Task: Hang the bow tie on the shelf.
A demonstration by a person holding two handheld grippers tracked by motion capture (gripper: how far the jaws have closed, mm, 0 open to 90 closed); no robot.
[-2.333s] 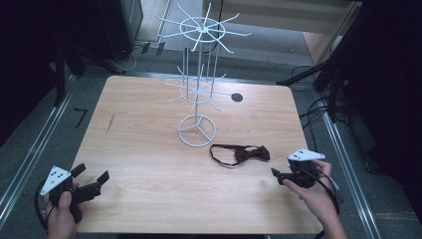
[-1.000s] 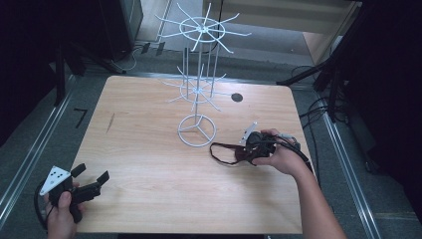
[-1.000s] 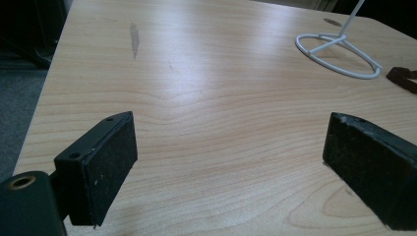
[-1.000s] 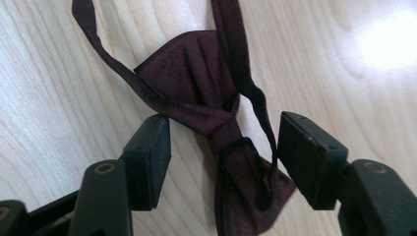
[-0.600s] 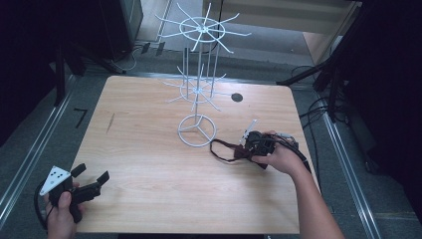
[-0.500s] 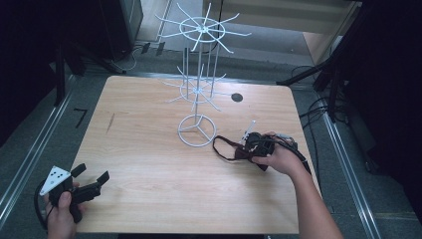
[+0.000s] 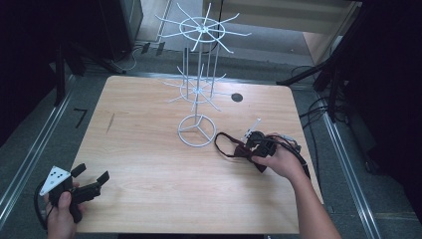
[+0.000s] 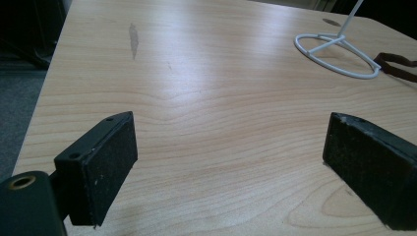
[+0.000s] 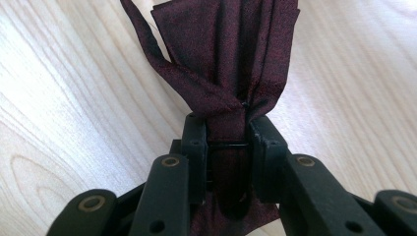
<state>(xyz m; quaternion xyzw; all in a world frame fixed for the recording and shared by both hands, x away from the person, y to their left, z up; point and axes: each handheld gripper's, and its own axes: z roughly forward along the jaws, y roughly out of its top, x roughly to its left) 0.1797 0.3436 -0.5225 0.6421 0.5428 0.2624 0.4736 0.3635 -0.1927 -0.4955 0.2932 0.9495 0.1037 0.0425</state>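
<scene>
A dark maroon bow tie (image 7: 238,149) with a thin neck strap lies on the wooden table (image 7: 149,149), right of the white wire rack's ring base (image 7: 197,130). My right gripper (image 7: 260,145) is shut on the bow tie's centre knot; in the right gripper view the maroon fabric (image 9: 231,54) fans out above the closed jaws and the right gripper (image 9: 227,142) pinches its middle. My left gripper (image 7: 90,180) rests at the table's front left corner, open with nothing between its pads (image 8: 110,157). The left gripper (image 8: 231,167) faces bare wood.
The tall white wire rack (image 7: 201,59) with two tiers of radiating hooks stands at the table's back centre. A small dark round hole (image 7: 237,97) sits behind it. Cables and dark stands lie on the floor to the right.
My right gripper came forward from the table's right edge to the bow tie and shut on its centre. The strap loop has shifted a little. The left gripper stayed still.
</scene>
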